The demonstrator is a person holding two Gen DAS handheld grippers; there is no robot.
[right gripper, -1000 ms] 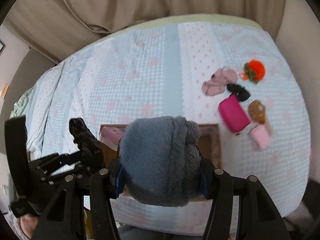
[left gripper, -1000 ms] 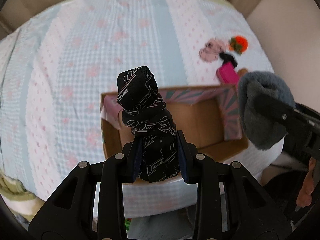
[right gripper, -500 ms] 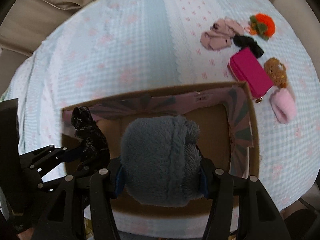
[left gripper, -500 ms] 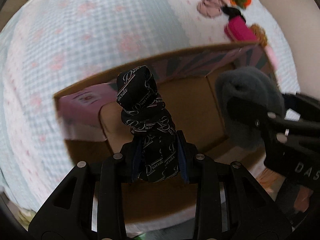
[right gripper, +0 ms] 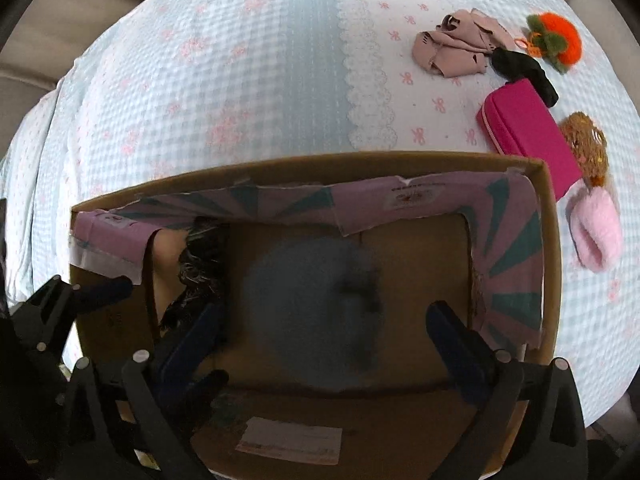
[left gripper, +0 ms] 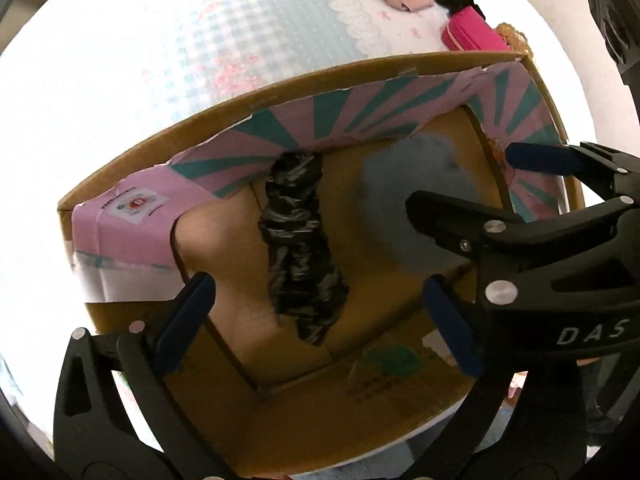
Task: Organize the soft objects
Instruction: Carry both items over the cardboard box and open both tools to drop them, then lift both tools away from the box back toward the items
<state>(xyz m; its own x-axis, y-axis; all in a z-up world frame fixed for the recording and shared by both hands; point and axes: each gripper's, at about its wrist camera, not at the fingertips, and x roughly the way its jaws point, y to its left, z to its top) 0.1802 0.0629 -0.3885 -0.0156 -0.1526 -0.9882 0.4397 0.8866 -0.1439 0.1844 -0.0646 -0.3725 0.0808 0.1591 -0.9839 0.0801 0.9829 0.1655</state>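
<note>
Claws first: the left claw (left gripper: 320,316) and right claw (right gripper: 326,340) have both just been opening and stand wide, pads clear of everything. Below them, one black cloth (left gripper: 300,248) and one grey plush (right gripper: 312,316), blurred, sit apart inside the box (right gripper: 312,162) on the bed (right gripper: 240,80). Only the left view shows the cloth whole. Only the right view shows the pink plush (right gripper: 596,236); beyond lie one pouch (right gripper: 528,128), brown toy (right gripper: 584,140), black item (right gripper: 520,70), beige cloth (right gripper: 456,48), orange pompom (right gripper: 556,44).
</note>
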